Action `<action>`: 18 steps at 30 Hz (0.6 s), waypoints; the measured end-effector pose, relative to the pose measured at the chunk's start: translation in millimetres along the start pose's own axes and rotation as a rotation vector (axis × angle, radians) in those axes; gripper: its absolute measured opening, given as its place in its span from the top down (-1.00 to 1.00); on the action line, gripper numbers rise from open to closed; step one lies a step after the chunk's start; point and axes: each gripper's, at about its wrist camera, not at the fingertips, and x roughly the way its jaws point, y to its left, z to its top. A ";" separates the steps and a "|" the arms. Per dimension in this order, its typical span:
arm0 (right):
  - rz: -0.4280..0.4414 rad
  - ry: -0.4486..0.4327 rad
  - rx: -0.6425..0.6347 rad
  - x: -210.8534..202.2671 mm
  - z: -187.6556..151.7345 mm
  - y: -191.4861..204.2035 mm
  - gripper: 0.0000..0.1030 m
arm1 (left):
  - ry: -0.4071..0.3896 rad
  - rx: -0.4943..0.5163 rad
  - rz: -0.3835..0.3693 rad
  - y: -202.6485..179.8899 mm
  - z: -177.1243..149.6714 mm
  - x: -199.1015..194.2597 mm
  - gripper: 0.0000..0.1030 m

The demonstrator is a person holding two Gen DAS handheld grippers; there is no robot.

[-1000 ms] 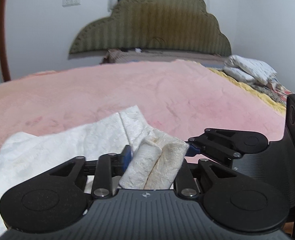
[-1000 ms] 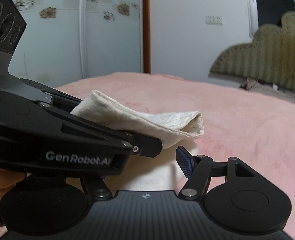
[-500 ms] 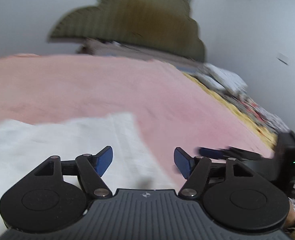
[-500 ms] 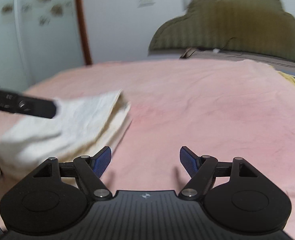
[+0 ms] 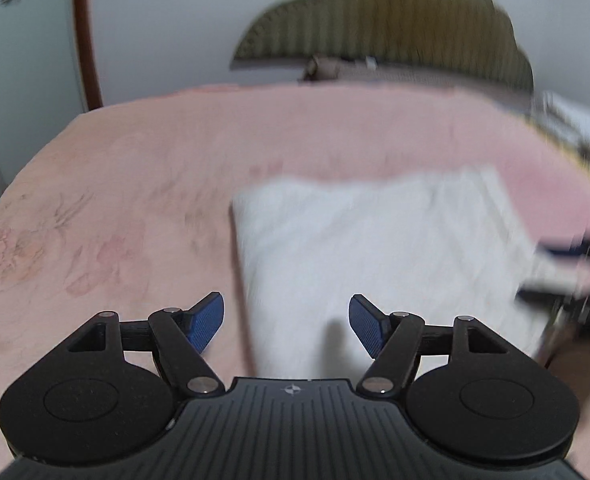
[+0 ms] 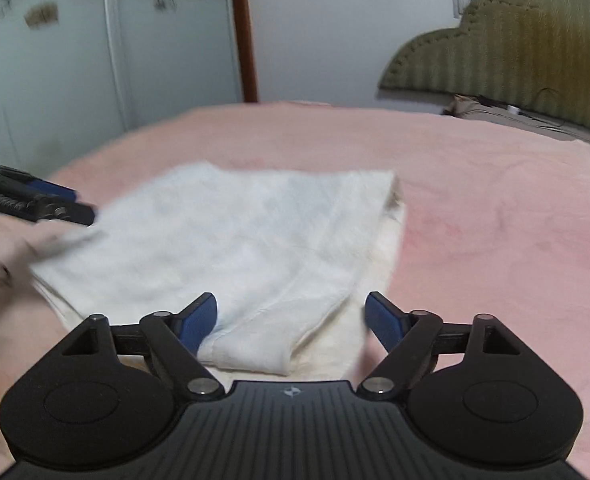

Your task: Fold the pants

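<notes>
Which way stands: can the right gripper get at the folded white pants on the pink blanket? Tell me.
Probably yes: the right gripper, jaws opening and empty, hangs over the folded white pants' near edge; nothing lies between.

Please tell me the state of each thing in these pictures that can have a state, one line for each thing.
pants: folded into a flat stack, lying on the blanket, not gripped.
left gripper: open, nothing between the fingers.
right gripper: jaws opening, empty, held over the near edge of the pants.
blanket: spread over the bed, a little wrinkled.
</notes>
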 end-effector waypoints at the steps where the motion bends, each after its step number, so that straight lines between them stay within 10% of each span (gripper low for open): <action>1: 0.010 -0.008 0.022 -2.7 -0.9 -3.8 -0.63 | 0.009 0.024 0.014 0.1 -8.1 2.5 -0.41; 6: 0.023 -0.042 0.078 -3.7 5.1 -16.9 -0.63 | -0.061 0.088 0.042 -6.2 -15.2 -0.8 -0.44; 18: -0.034 -0.094 0.324 1.4 0.0 -54.1 -0.63 | -0.047 -0.206 0.004 29.2 -5.2 15.4 -0.54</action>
